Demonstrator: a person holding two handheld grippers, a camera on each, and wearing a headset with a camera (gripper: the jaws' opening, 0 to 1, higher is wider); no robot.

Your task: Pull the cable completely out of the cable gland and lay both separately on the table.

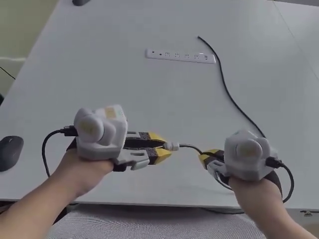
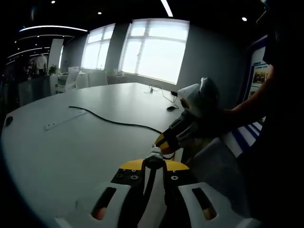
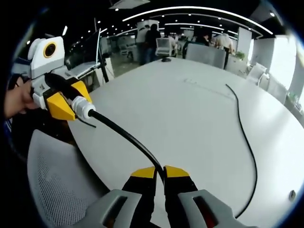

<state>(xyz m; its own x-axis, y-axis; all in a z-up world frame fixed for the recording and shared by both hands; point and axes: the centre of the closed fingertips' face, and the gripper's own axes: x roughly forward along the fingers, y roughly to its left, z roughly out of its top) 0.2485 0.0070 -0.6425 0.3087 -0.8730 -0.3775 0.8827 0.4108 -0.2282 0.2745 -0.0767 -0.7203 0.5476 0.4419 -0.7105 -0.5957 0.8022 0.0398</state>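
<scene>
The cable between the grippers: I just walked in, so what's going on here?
A person holds a gripper in each hand above the white table. The left gripper is shut on the white cable gland, the right gripper on the black cable. The cable runs into the gland, so it is not pulled out yet.

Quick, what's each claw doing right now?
Left gripper: closed, holding the gland.
Right gripper: closed, holding the cable.

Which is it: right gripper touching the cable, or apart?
Touching. The right gripper view shows the right gripper shut on the black cable, yellow tips pinching it.
</scene>
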